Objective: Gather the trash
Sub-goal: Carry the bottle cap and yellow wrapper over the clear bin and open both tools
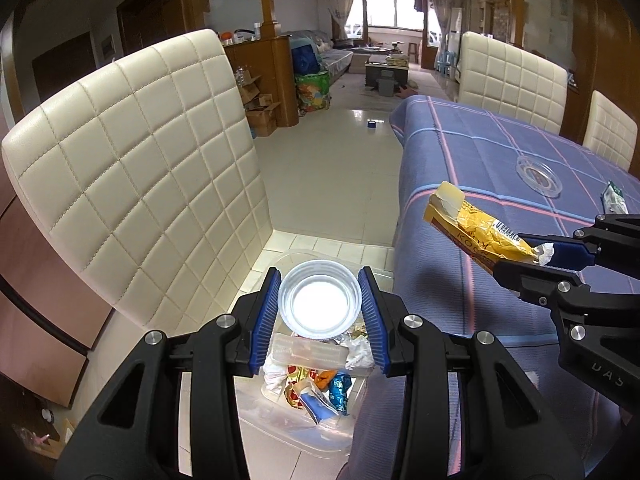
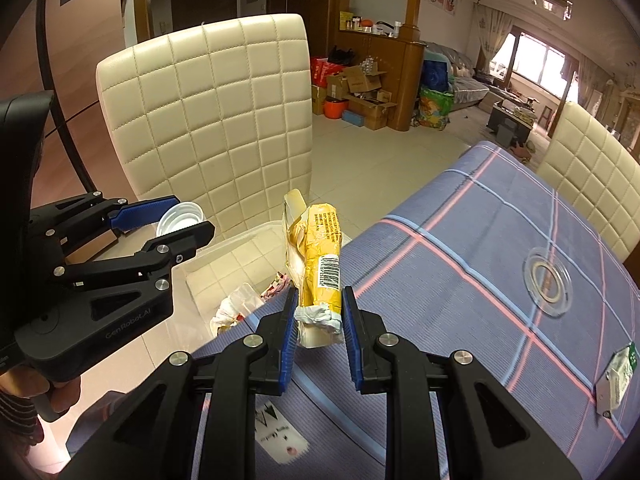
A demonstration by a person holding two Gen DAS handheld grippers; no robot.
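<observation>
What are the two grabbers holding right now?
Left gripper: closed on a clear plastic cup, above the trash bin.
Right gripper: closed on a crumpled yellow wrapper.

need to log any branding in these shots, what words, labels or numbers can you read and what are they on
"GenRobot.AI": on the body of the left hand-held gripper, seen from the right wrist.
"KO..." in brown letters, rest hidden: on the yellow wrapper held by the right hand-held gripper.
Barcode and small black print on the yellow wrapper: too small to read.
White tag on the plaid tablecloth: blurred.
Green and white packet on the tablecloth: unreadable.
</observation>
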